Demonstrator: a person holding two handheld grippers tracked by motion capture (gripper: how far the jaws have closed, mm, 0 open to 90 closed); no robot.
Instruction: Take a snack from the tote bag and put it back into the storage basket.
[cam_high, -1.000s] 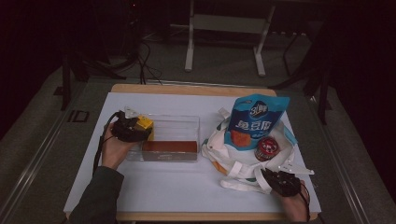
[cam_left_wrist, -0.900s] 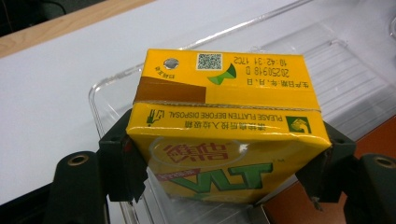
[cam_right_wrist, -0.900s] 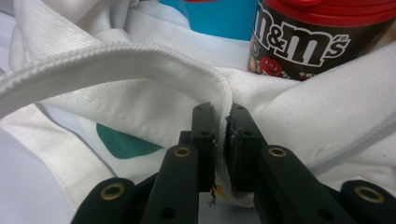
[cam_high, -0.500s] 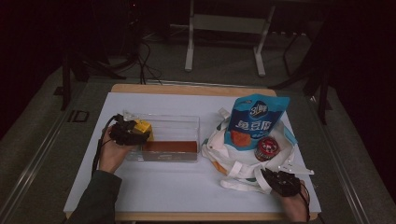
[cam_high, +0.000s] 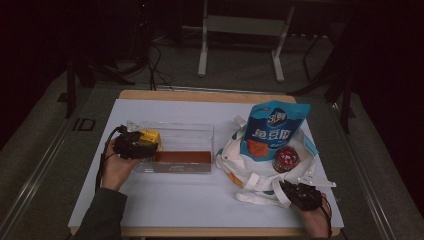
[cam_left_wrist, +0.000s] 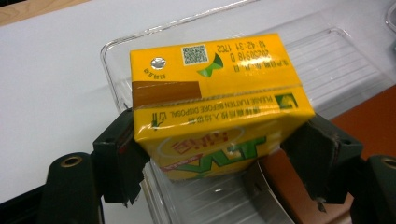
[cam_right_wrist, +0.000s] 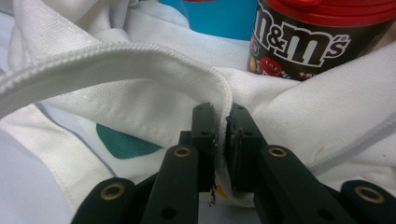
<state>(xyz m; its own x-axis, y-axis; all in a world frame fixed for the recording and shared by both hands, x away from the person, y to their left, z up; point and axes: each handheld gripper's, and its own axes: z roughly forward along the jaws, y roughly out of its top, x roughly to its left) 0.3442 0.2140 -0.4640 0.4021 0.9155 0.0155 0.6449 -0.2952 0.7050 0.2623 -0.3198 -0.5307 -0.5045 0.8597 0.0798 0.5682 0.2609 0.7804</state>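
A yellow drink carton (cam_left_wrist: 215, 93) sits tilted between the jaws of my left gripper (cam_left_wrist: 217, 149), which is shut on its two sides. It hangs over the left end of a clear plastic container (cam_left_wrist: 140, 35). In the high view the carton (cam_high: 149, 136) and left gripper (cam_high: 145, 144) are at the container's (cam_high: 200, 127) left end. My right gripper (cam_right_wrist: 222, 126) is shut on a fold of a white cloth bag (cam_right_wrist: 140, 93). In the high view this gripper (cam_high: 287, 188) is at the bag's (cam_high: 235, 160) near edge.
A flat brown item (cam_high: 181, 157) lies along the container's near side. A blue snack pouch (cam_high: 272, 130) stands in the bag, with a red-lidded M&M's can (cam_high: 286, 158) beside it; the can (cam_right_wrist: 308, 42) is just beyond my right jaws. Bare white tabletop (cam_high: 175, 200) lies in front.
The left gripper with the carton has edged slightly nearer and to the left at the container's end. The right gripper has kept still on the bag.
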